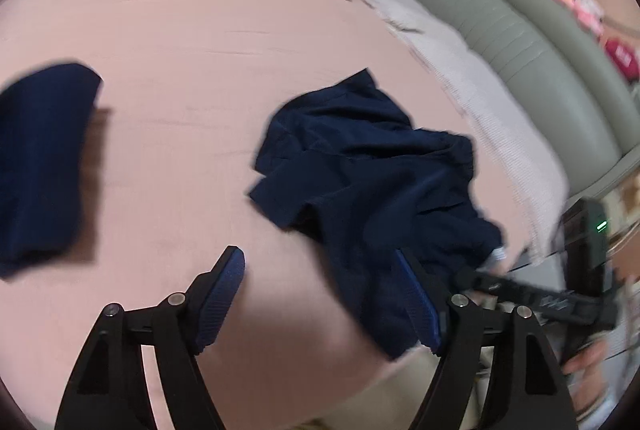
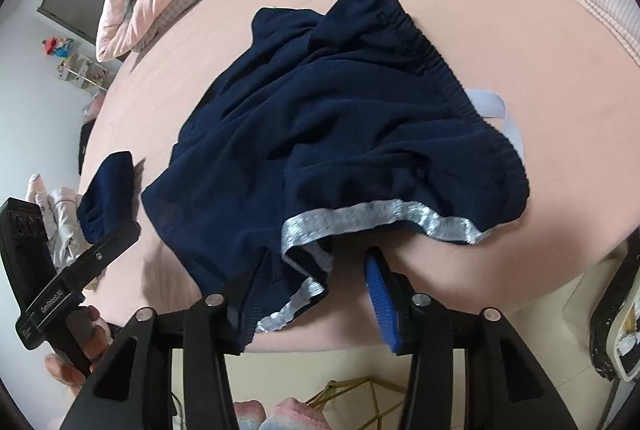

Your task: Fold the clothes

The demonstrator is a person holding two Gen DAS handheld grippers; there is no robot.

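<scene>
Right tool (image 2: 316, 294) nearest: jaws parted, silver-trimmed hem of navy shorts (image 2: 340, 134) draped between, not pinched. Left tool (image 1: 320, 294) wide, empty, shorts at its 1 o'clock. Shorts crumpled at bed (image 2: 500, 30) edge, within reach for spreading. Folded navy garment (image 1: 40, 162) set aside at 9 o'clock.

shorts (image 2: 340, 134) on bed (image 2: 500, 10) | folded garment (image 1: 40, 158) – left

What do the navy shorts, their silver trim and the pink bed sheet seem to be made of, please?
Navy shorts: thin, slightly sheer synthetic weave, probably polyester; it drapes in soft folds with a faint sheen, and the waistband is gathered elastic.
Silver trim: shiny, reflective-looking band, likely metallic tape.
Pink bed sheet: matte, smooth cloth, perhaps cotton; the look leaves that open.
</scene>
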